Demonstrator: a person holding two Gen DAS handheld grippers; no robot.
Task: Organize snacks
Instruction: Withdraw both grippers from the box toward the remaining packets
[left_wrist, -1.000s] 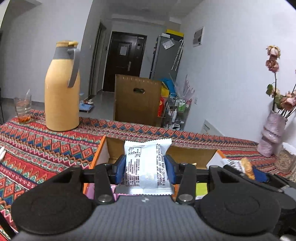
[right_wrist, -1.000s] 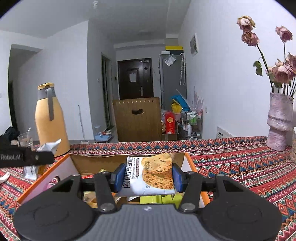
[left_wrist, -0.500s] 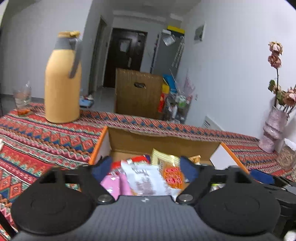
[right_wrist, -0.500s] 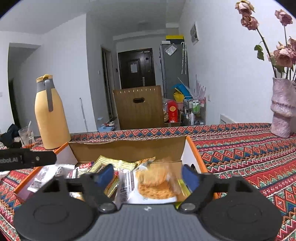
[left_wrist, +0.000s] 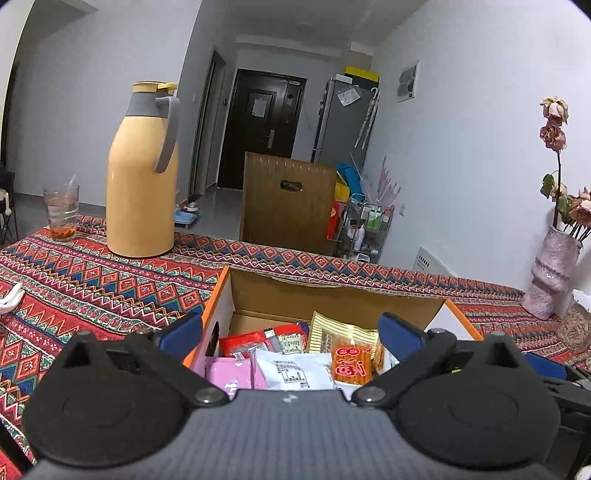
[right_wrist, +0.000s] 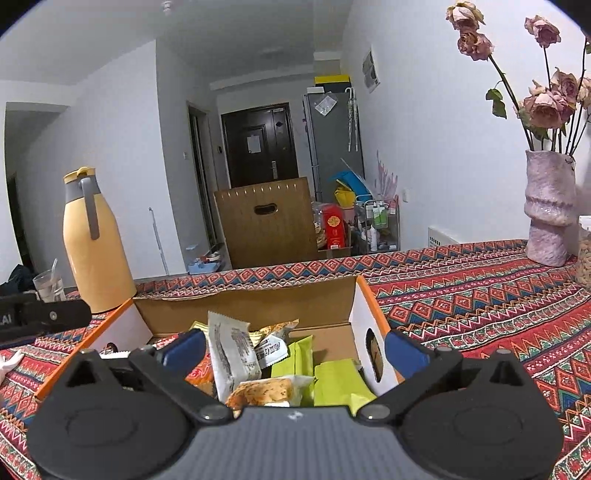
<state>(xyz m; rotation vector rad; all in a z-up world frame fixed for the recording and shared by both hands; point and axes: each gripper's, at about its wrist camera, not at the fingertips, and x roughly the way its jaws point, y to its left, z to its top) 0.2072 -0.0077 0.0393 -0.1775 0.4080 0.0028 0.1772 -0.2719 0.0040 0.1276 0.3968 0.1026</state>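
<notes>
Here, left view: left gripper (left_wrist: 290, 331) opening wide over the box (left_wrist: 334, 294), gripping nothing, white packet (left_wrist: 295, 371) lying loose among the snacks inside. Right view: right gripper (right_wrist: 294, 350) likewise opening, empty, cracker packet (right_wrist: 267, 392) dropped in the box (right_wrist: 243, 302) beside green packs (right_wrist: 338, 380).

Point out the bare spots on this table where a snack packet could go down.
Bare tablecloth lies between the cardboard box and the pink vase, and between the box and the yellow thermos. The box itself is crowded with packets, the open left gripper and the open right gripper over it.
</notes>
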